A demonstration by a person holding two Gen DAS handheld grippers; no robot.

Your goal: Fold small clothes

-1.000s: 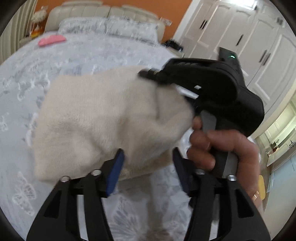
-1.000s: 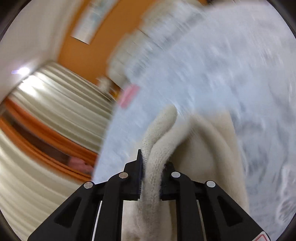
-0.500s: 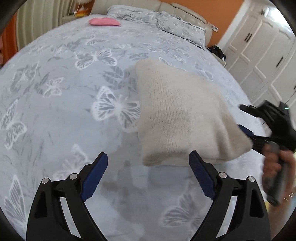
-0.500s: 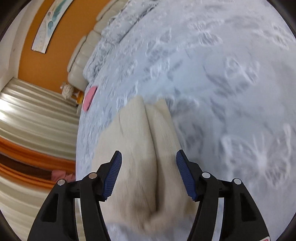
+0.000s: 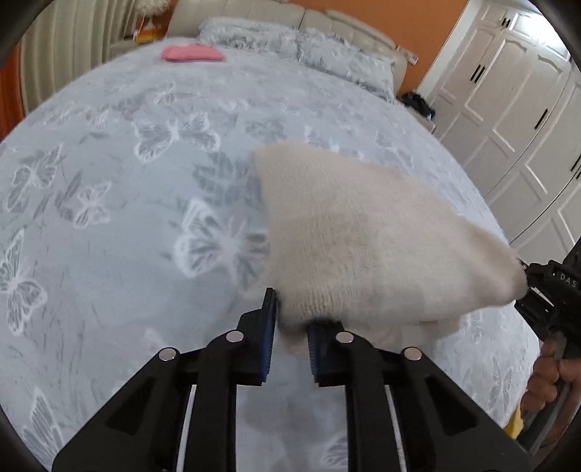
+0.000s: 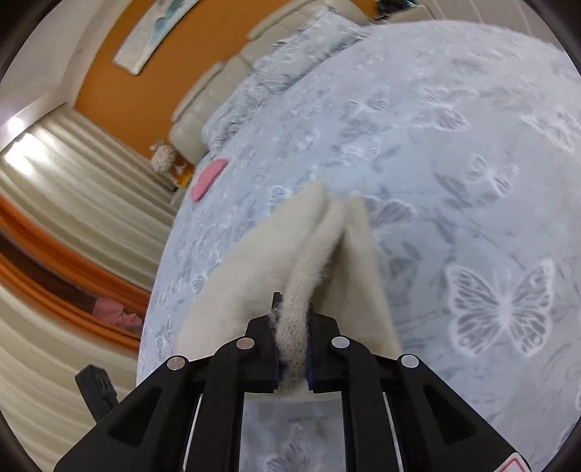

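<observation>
A folded cream knitted garment [image 5: 366,250] is hanging stretched between the two tools above a grey-blue bedspread printed with white butterflies [image 5: 120,225]. The left gripper [image 5: 290,326] has just been closing and is now pinching the near left corner of the knit between its blue pads, the jaws standing narrow with the wool bunched between them. The right gripper [image 6: 292,328] has likewise just been closing; in its own view a thick rolled fold of the same cream knit [image 6: 287,268] is running straight into the narrow gap between its jaws and is being squeezed there. In the left wrist view that right gripper [image 5: 523,279] is showing at the far right edge, gripping the opposite pointed corner of the garment, with a person's hand [image 5: 552,377] wrapping its handle below.

The garment is sitting right of centre in the left view, its far edge lying close over the bedspread; whether that edge is touching the cover is hard to tell.

A flat pink piece of cloth [image 5: 192,53] is lying at the far end of the bed, near grey-patterned pillows [image 5: 294,43] and a cream padded headboard [image 5: 276,14]. White panelled wardrobe doors [image 5: 508,119] are standing on the right.
</observation>
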